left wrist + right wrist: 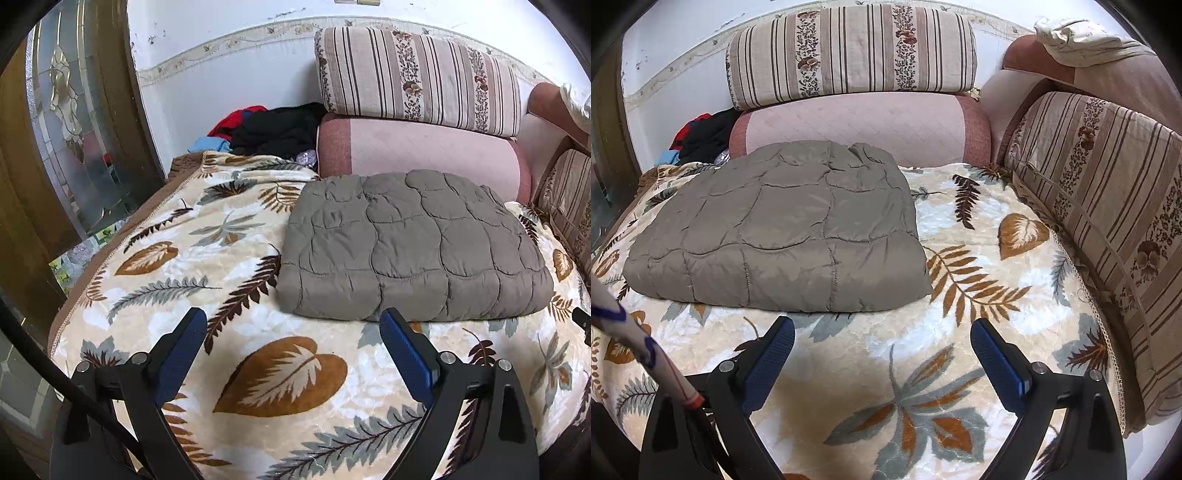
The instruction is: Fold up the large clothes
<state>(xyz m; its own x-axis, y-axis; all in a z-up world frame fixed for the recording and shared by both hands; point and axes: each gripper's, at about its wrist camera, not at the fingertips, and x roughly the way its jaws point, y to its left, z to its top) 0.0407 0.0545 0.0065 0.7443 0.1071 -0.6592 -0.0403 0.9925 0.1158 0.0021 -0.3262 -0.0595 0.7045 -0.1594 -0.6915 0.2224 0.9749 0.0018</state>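
The left gripper hangs with its 2 blue-padded fingers spread wide, gripping nothing. The right gripper is the same, fingers wide apart and empty.

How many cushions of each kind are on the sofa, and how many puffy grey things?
Striped flowery cushions: 2, one at the back, one at the side
Plain pink cushions: 1
Folded grey quilted garments: 1
Total: 4
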